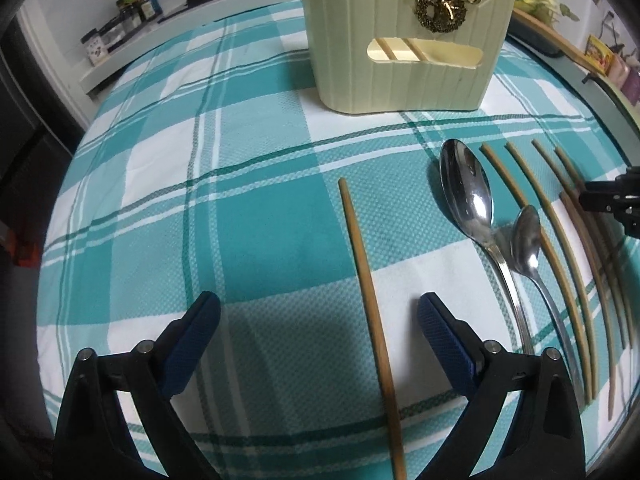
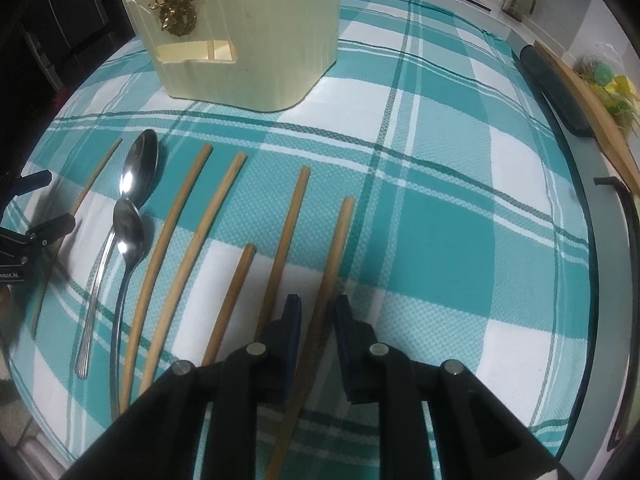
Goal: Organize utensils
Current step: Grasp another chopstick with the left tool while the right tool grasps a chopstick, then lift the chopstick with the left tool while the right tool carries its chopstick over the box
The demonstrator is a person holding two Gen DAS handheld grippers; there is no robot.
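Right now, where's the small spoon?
Left wrist view, right of centre: small spoon lies on the tablecloth, its bowl overlapping the large spoon, chopsticks to its right.

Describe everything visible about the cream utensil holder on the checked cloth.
The utensil holder is a cream, plastic-looking box with ribbed walls, rounded corners and a stepped rim. A gold wreath-like ornament sits on its front above a wide cut-out window, through which wooden sticks show inside. It stands upright on the teal checked cloth, behind the laid-out utensils; neither gripper touches it.
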